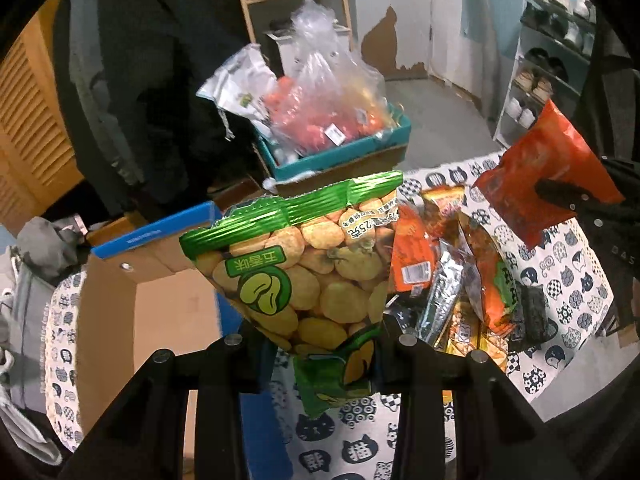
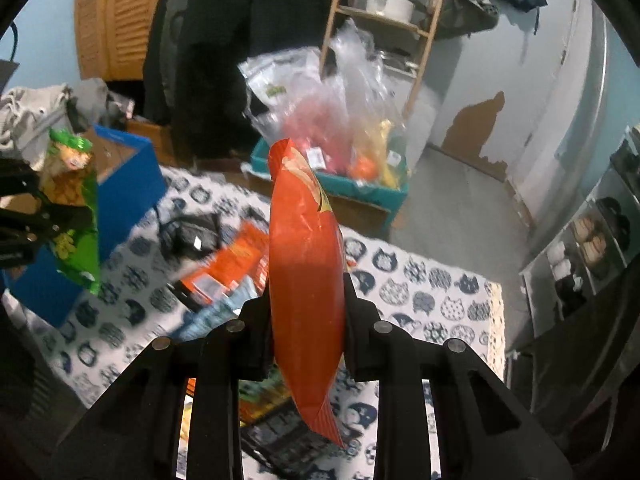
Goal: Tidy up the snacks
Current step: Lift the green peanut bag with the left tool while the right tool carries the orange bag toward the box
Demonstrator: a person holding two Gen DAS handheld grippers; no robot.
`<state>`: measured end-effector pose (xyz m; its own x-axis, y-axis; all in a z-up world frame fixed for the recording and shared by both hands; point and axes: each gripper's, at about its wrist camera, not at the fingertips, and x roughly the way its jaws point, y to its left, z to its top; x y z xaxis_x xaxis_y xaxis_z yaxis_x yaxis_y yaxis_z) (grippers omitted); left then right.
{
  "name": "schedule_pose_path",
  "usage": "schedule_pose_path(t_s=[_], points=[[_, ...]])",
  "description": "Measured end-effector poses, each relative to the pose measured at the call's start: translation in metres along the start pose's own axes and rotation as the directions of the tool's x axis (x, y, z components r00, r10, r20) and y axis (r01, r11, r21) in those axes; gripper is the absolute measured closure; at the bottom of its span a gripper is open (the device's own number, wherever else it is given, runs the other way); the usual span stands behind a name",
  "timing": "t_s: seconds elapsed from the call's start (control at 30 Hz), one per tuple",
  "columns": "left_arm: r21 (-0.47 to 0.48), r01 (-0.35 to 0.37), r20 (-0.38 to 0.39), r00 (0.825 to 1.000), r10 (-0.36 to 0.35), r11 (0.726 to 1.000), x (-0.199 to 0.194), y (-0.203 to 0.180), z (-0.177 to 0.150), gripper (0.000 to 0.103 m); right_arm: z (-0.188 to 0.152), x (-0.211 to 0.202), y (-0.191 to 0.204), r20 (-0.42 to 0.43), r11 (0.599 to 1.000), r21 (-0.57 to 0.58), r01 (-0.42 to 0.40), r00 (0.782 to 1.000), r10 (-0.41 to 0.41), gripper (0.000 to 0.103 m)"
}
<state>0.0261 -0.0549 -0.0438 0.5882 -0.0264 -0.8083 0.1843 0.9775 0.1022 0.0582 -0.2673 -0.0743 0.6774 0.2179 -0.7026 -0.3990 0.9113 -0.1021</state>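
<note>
**Snack bags mid-sort**

Green crinkly broad-bean snack bag [image 1: 304, 272] hangs upright, centre frame. Glossy red-orange chip bag [image 2: 306, 280] stands edge-on, centre of the right view. More orange and silver packets [image 1: 444, 280] lie piled at right.

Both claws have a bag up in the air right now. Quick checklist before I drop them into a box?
1. Left claw shut on the green bag: ok, pinched near its lower end.
2. Right claw shut on the red bag: ok, held edge-on.
3. Both bags lifted off the tablecloth: ok.
4. Blue box open to receive: ok, bare cardboard shows inside.
5. Teal box has room: not ok, clear bags are heaped above its rim.
6. Pile on the table sorted: not ok, several packets remain.
</note>
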Motion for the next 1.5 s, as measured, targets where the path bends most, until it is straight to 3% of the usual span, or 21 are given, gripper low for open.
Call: schedule_pose_path(t_s=[0.27,0.7,1.07,1.5], points=[[-0.049,-0.017,0.041,0.999,0.019,0.999,-0.021,0.032,-0.001,0.066,0.030,-0.014,0.032,0.058,0.997,-0.023,-0.068,0.996,0.069,0.079],[-0.122,-0.047,0.055,0.997,0.054,0.991,-0.033,0.086,-0.017,0.066,0.077,-0.012,0.091,0.080,0.982,-0.062,-0.176,0.980,0.180,0.079],[-0.195,-0.100,0.037,0.993,0.109,0.976,-0.037,0.137,-0.040,0.066,0.107,0.013,0.155,0.029,0.951,-0.087,-0.295,0.954,0.299,0.079],[-0.283,-0.147,-0.032,0.989,0.144,0.948,-0.027,0.190,-0.076,0.066,0.131,0.035,0.222,-0.031,0.916,-0.129,-0.379,0.925,0.378,0.079]])
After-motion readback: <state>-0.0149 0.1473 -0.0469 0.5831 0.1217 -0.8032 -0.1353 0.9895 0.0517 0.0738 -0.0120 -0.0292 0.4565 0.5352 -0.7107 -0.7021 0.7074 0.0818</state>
